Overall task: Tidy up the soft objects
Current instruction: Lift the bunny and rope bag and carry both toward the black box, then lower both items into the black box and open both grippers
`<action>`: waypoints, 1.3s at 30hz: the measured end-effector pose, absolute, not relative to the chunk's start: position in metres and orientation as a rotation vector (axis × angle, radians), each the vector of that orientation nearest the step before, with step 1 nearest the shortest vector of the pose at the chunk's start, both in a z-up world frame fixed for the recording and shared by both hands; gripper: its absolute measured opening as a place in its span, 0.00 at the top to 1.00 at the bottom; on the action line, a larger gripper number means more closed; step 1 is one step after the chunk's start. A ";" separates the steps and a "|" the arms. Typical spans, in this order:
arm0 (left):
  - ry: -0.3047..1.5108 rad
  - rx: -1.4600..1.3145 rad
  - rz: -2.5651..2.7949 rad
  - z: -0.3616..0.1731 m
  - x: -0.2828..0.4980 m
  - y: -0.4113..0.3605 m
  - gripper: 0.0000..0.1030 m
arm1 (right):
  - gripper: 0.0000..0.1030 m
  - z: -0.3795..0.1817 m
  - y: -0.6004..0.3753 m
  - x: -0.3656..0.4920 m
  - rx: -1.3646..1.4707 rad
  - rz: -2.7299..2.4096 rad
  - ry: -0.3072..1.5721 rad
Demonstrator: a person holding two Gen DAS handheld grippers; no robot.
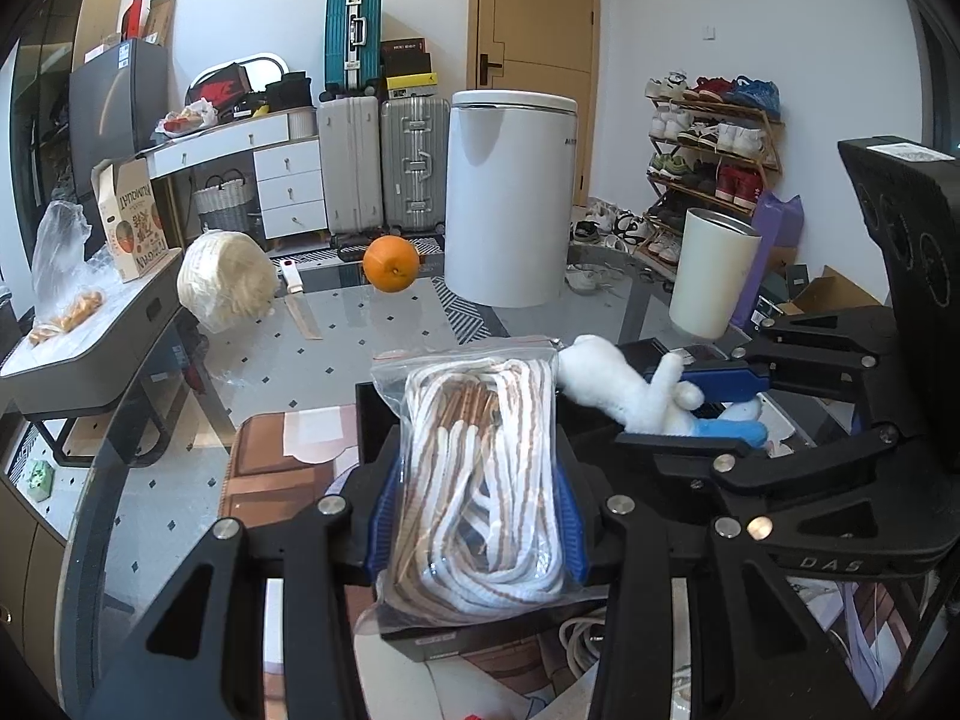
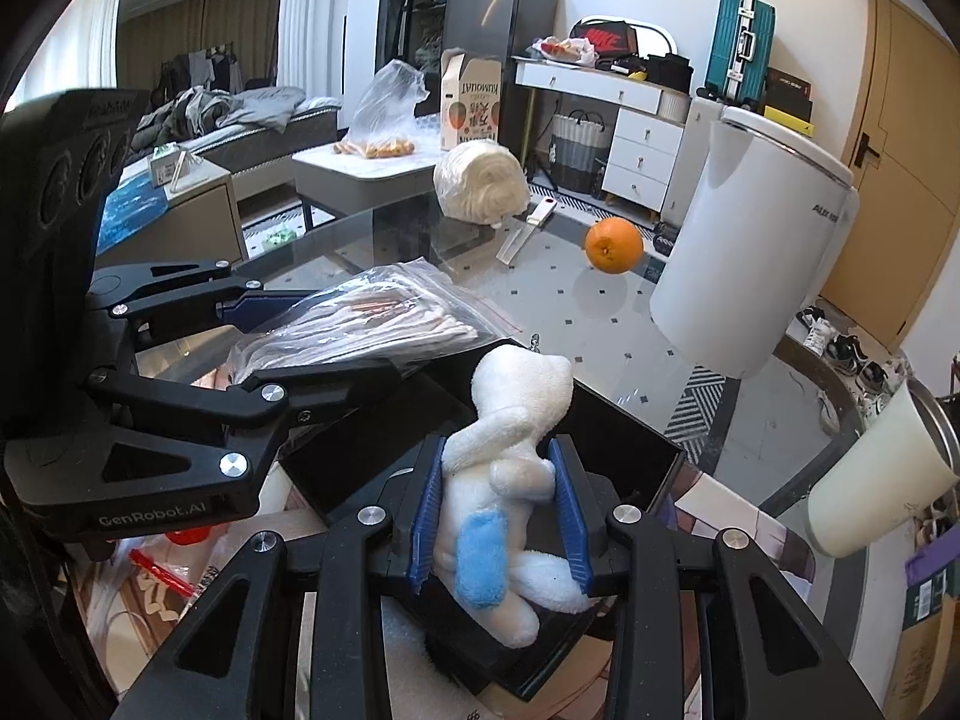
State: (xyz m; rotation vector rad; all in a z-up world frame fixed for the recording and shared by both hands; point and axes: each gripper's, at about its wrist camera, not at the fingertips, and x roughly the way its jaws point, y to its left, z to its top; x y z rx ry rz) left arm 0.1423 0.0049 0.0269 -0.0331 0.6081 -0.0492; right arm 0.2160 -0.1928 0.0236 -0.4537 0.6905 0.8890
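The left gripper [image 1: 474,516] is clamped on a bag of rope [image 1: 480,480], its blue pads pressing the bag's two long sides at mid-length; the bag hangs over the black box [image 2: 618,450], at the box's left part; the right gripper [image 2: 501,516] is squeezed shut on a plush toy [image 2: 510,468], pads against its waist, and the toy stands upright just over the same box, to the right of the bag. The rope looks light and limp, and the clear plastic is likely slippery, so a hold across the thick middle of the coil seems safer than one on the loose film at the edge; the toy is soft and springy, light, not fragile, and its body gives a firmer hold than a thin limb or ear would. Beyond the box on the glass bench [image 1: 336,336] lies an orange [image 1: 391,263]; farther left of it sits a ball of pale yarn [image 1: 227,279]; behind the box stand a big white bin [image 1: 507,198] and, to the right, a cream cup [image 1: 711,273], touching nothing else.
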 end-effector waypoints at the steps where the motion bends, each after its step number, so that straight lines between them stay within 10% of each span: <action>1: 0.610 -0.030 -0.051 0.027 0.144 0.005 0.59 | 0.66 0.023 -0.192 0.215 -0.457 0.891 0.693; 31: 0.673 0.013 -0.052 0.013 0.147 0.000 0.50 | 0.53 0.027 -0.210 0.217 -0.471 0.852 0.680; 39: 0.594 -0.076 -0.054 0.034 0.120 0.015 0.13 | 0.24 0.041 -0.235 0.202 -0.353 0.779 0.665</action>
